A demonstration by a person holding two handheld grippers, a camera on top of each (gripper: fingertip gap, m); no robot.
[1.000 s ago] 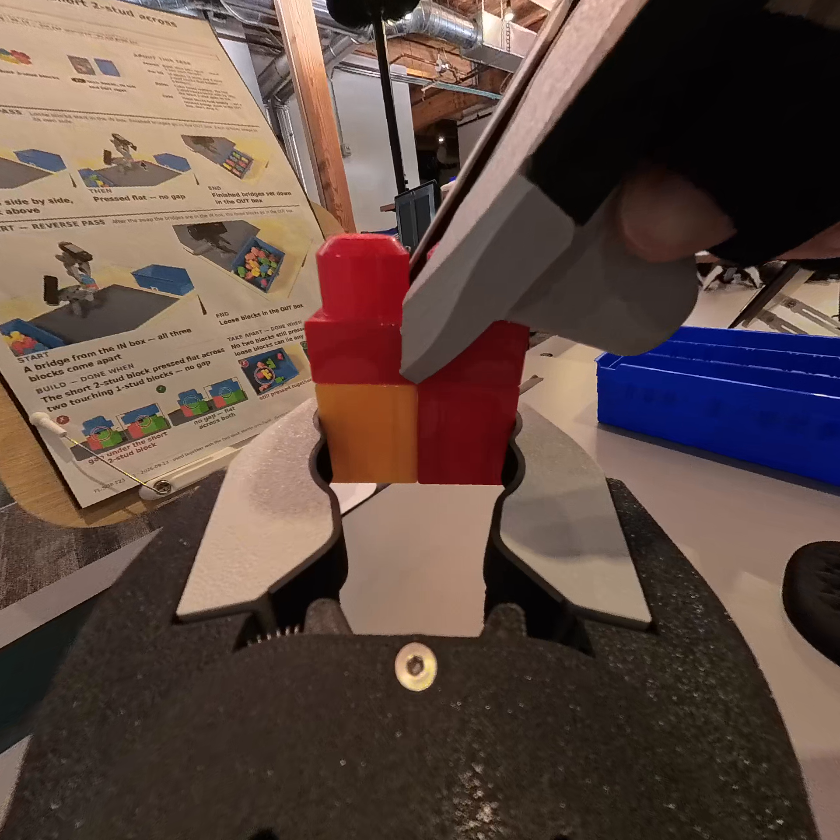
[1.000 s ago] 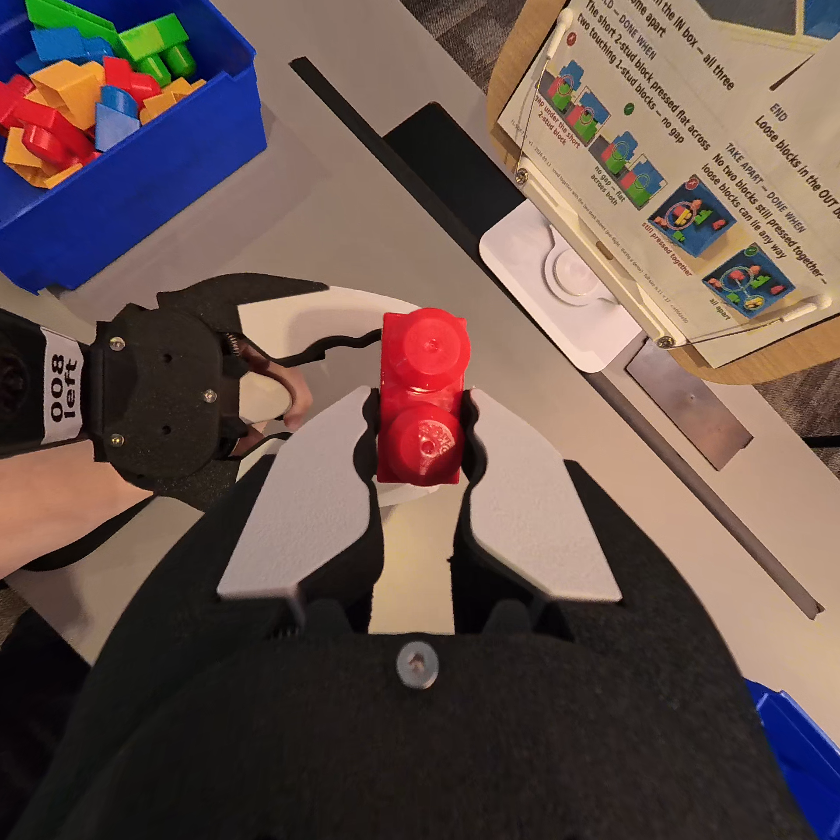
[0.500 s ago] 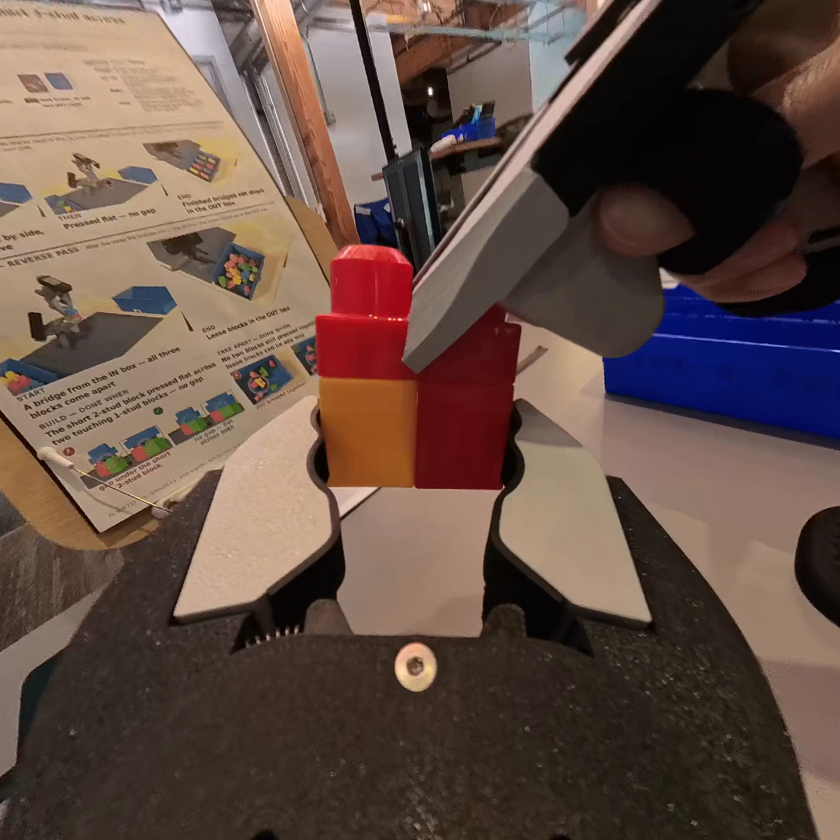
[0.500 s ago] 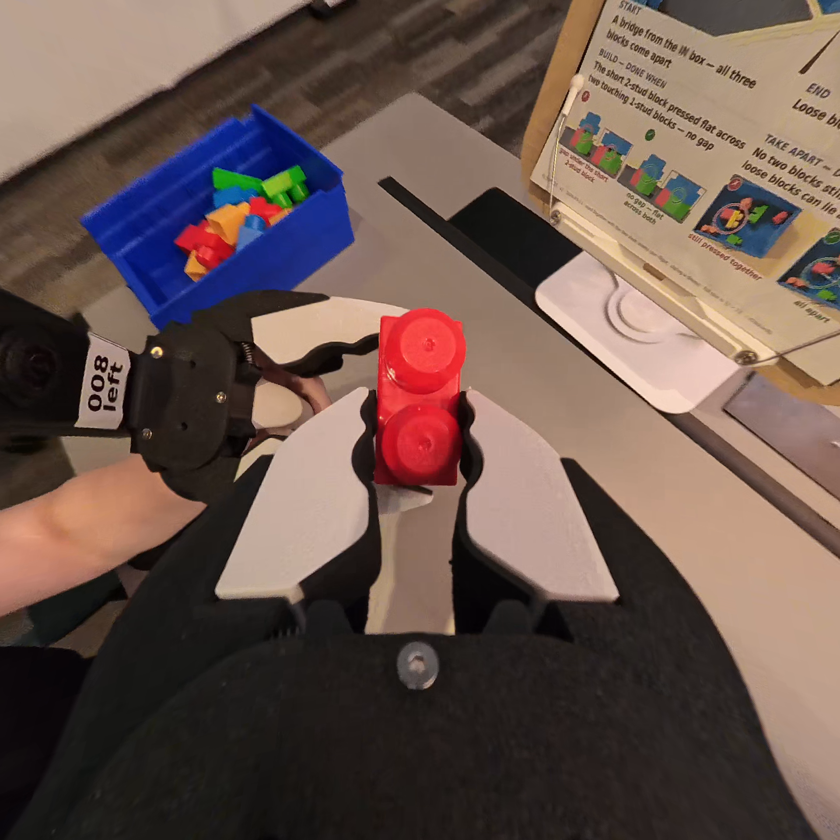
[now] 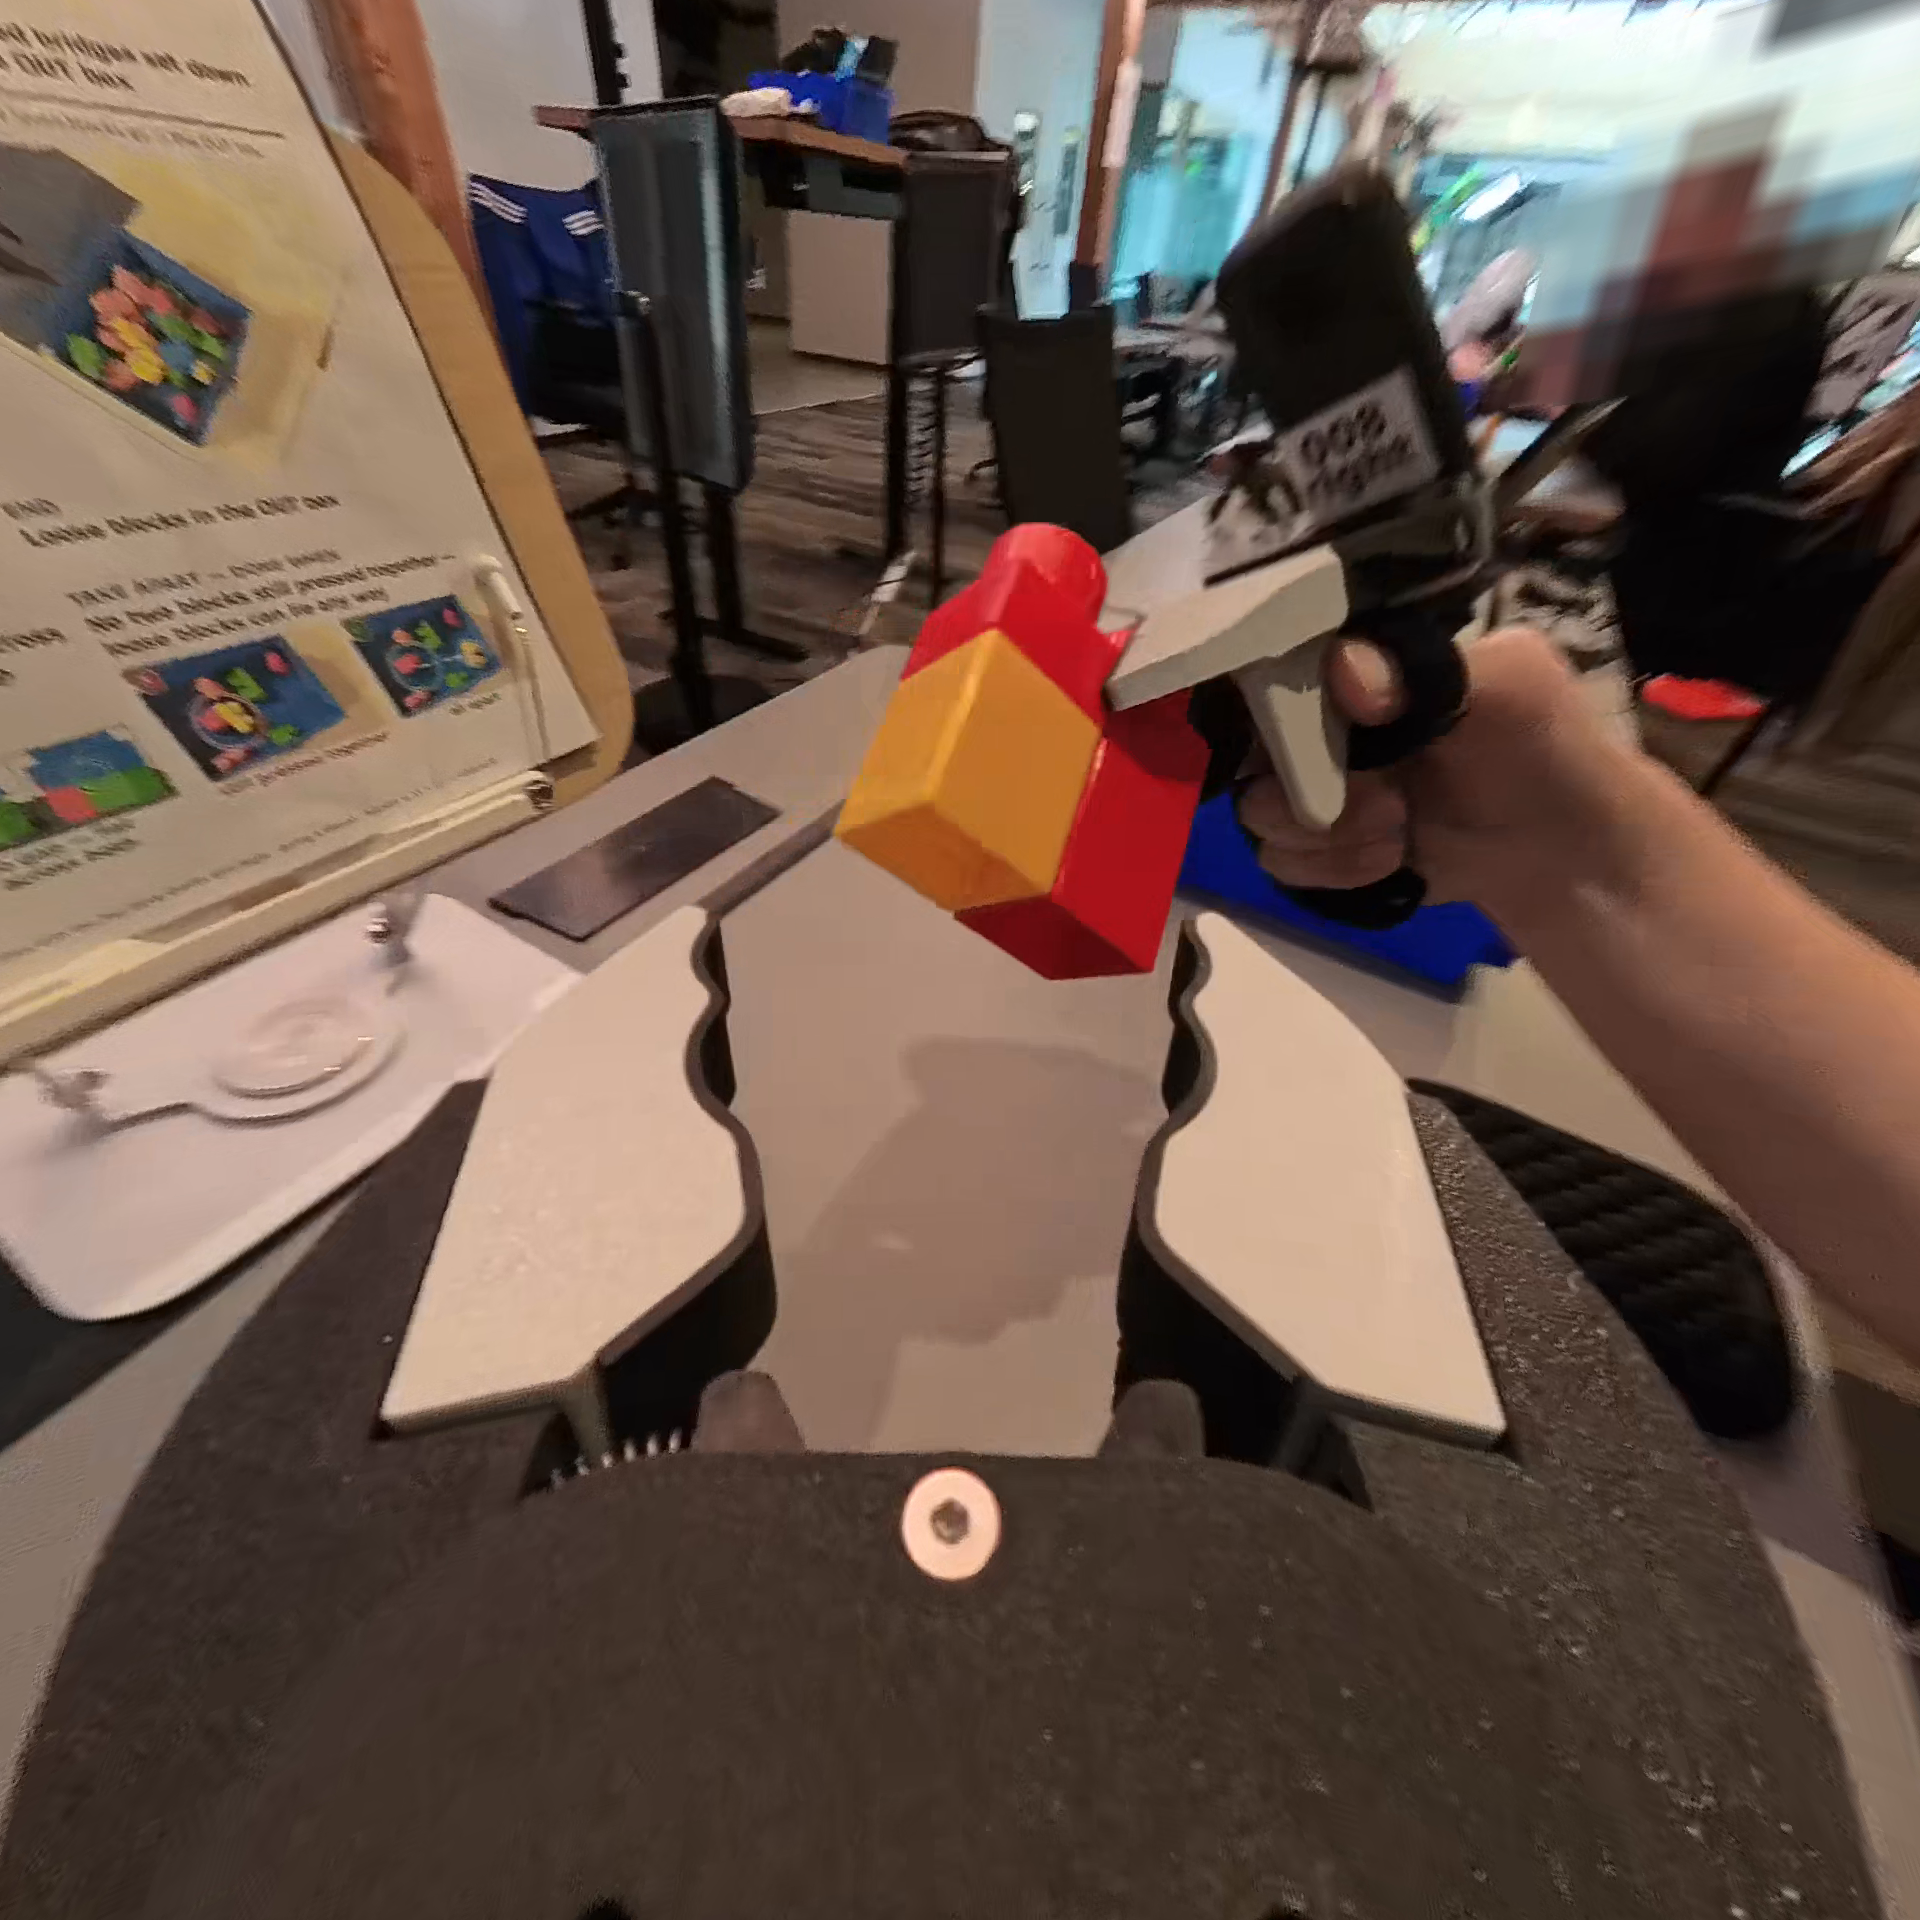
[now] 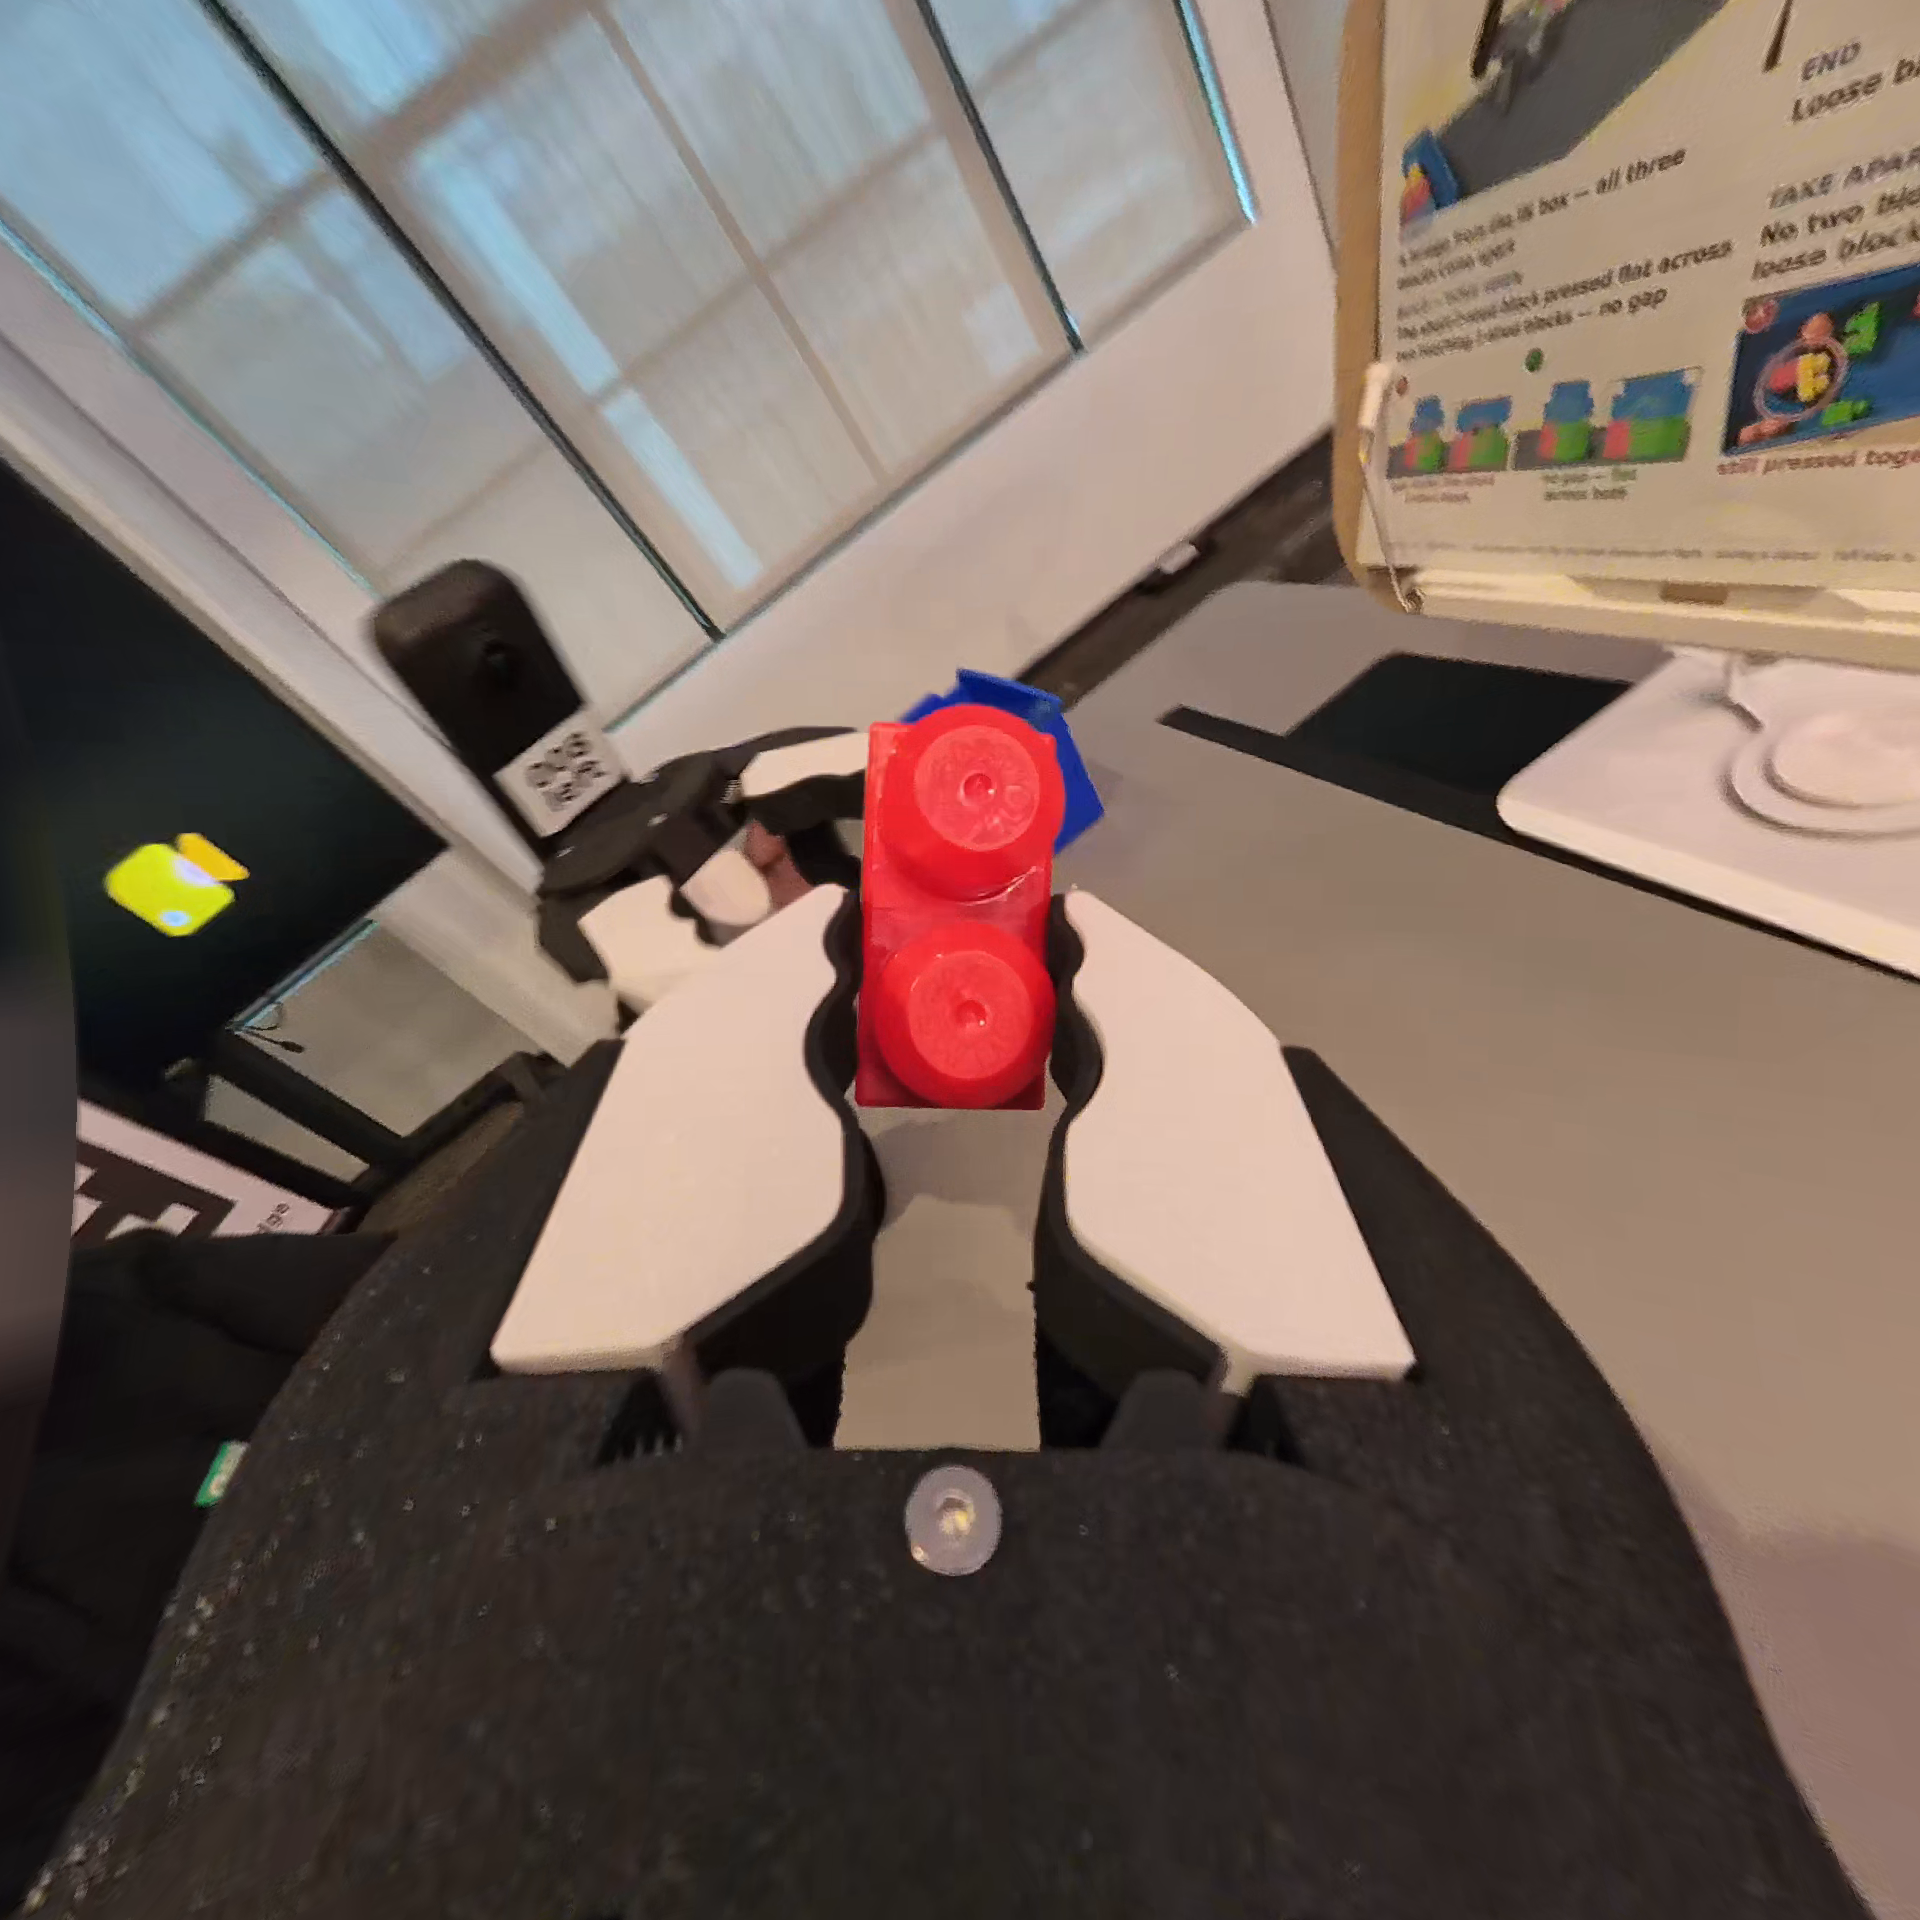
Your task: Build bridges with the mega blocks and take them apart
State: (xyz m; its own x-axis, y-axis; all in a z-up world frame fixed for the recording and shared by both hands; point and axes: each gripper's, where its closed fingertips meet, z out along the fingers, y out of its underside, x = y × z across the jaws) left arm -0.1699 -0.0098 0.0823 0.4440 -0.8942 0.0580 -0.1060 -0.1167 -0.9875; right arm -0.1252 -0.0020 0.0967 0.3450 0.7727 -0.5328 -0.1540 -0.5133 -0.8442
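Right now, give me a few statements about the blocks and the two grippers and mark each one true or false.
1. The right gripper is shut on the red two-stud block. True.
2. The left gripper is clamped on the orange block. False: its jaws stand open with nothing between them, and the bridge is beyond its fingertips.
3. The orange block and the red single block sit side by side under the red two-stud block. True.
4. The bridge is resting on the grey table. False: it is held tilted in the air above it.
5. An instruction board stands on the table to the left in the left wrist view. True.
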